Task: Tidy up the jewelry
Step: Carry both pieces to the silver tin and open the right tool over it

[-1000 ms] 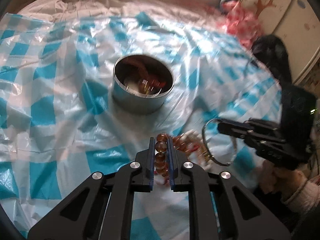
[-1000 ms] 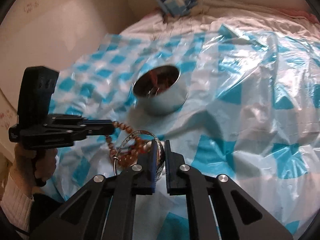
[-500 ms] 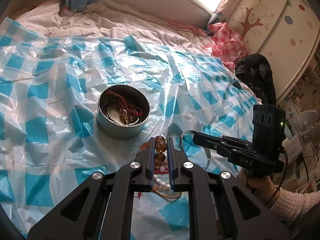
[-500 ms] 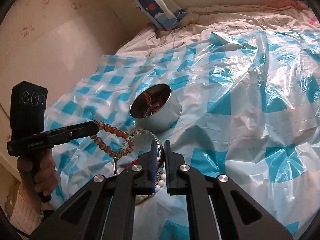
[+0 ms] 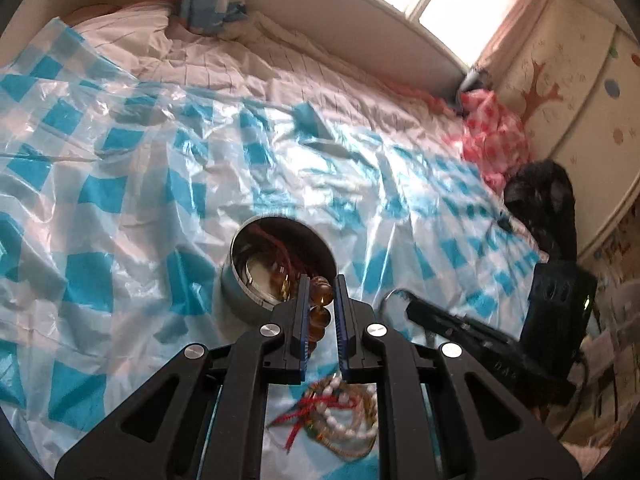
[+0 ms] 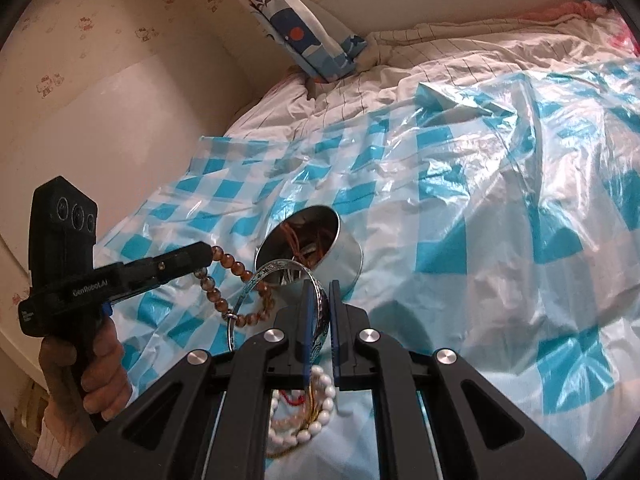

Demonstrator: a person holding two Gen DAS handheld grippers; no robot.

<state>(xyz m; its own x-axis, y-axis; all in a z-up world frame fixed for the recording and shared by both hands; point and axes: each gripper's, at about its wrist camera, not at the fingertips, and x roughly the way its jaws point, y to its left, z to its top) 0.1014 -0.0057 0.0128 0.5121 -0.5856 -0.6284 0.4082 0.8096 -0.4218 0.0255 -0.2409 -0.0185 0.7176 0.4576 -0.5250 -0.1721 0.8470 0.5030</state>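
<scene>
Two grippers lifted; left gripper (image 5: 321, 300) pinches one amber bracelet (image 6: 236, 268); right gripper (image 6: 321, 300) one bangle (image 6: 256, 280).

sheet (image 6: 460, 208) blue/wht check | beads (image 6: 224, 260) amber-brn | tin (image 6: 344, 252) silver | bangle (image 6: 280, 270) blue/wht patt.

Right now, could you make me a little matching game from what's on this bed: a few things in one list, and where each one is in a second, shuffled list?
Things:
1. amber bead bracelet
2. silver bangle
3. white bead strand
4. red cords

Places:
a. lying on the checked plastic sheet below both grippers
b. inside the round metal tin
c. pinched in the left hand-held gripper
d. pinched in the right hand-held gripper

Pairs: 1-c, 2-d, 3-a, 4-b
</scene>
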